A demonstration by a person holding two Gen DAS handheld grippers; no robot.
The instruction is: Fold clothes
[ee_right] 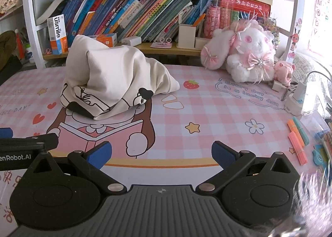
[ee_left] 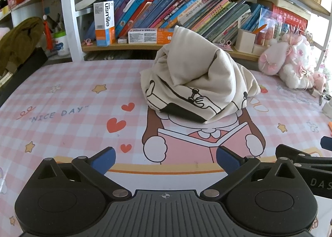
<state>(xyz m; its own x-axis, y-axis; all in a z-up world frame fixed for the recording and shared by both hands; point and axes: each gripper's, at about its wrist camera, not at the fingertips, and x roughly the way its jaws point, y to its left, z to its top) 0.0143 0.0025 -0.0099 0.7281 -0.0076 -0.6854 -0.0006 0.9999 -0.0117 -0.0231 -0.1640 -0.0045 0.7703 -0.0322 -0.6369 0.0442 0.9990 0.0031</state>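
Note:
A cream garment [ee_left: 199, 79] with black cartoon line art lies crumpled in a tall heap in the middle of the pink checked desk mat [ee_left: 62, 95]. In the right wrist view the same garment [ee_right: 108, 79] sits to the left of centre on the mat [ee_right: 207, 112]. My left gripper [ee_left: 166, 158] stands open near the mat's front edge, well short of the heap, with nothing between its blue pads. My right gripper [ee_right: 161, 154] is open too, empty, and to the right of the left one. Part of the right gripper [ee_left: 298, 158] shows at the left wrist view's right edge.
A bookshelf [ee_left: 166, 8] full of books runs along the back. A white and pink plush rabbit [ee_right: 249, 54] sits at the back right. A charger and cables [ee_right: 298, 95] and coloured sticks [ee_right: 298, 139] lie at the right edge. An olive cloth [ee_left: 18, 39] rests at the far left.

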